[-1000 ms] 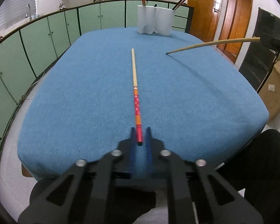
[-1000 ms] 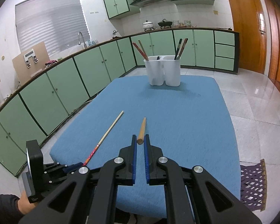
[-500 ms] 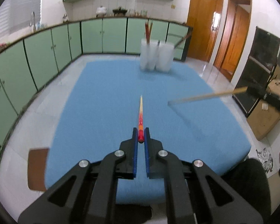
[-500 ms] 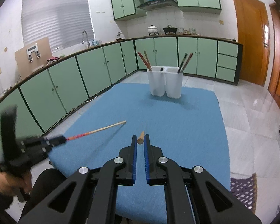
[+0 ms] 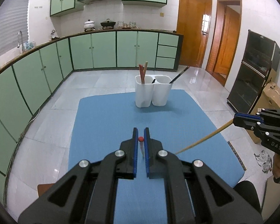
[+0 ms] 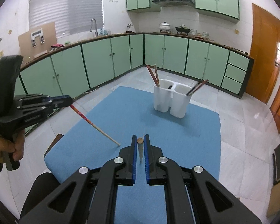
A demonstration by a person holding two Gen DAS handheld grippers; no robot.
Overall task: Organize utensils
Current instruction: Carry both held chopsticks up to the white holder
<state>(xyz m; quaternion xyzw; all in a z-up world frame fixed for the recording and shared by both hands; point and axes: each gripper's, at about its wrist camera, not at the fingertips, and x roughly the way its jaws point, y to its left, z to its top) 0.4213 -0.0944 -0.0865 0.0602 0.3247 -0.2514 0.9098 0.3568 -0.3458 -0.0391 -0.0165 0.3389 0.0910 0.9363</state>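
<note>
My left gripper (image 5: 141, 136) is shut on a red-handled chopstick (image 5: 141, 139), seen end-on; in the right wrist view that chopstick (image 6: 92, 124) slants down with its tip near the blue cloth. My right gripper (image 6: 140, 141) is shut on a plain wooden chopstick (image 6: 140, 140), which shows in the left wrist view (image 5: 205, 139) slanting down over the cloth. Both are held above the near half of the table. A white two-cup holder (image 5: 152, 93) stands at the far end; its left cup holds a red and a wooden stick, its right cup dark sticks.
The table is covered by a blue cloth (image 5: 110, 123) with tiled floor around it. Green cabinets (image 5: 95, 52) line the far wall and the left. A black appliance (image 5: 255, 71) and a cardboard box (image 5: 272, 97) stand to the right.
Both grippers have risen and tilted, lifting each chopstick off the cloth. The sticks now point down towards the cloth instead of lying along it.
</note>
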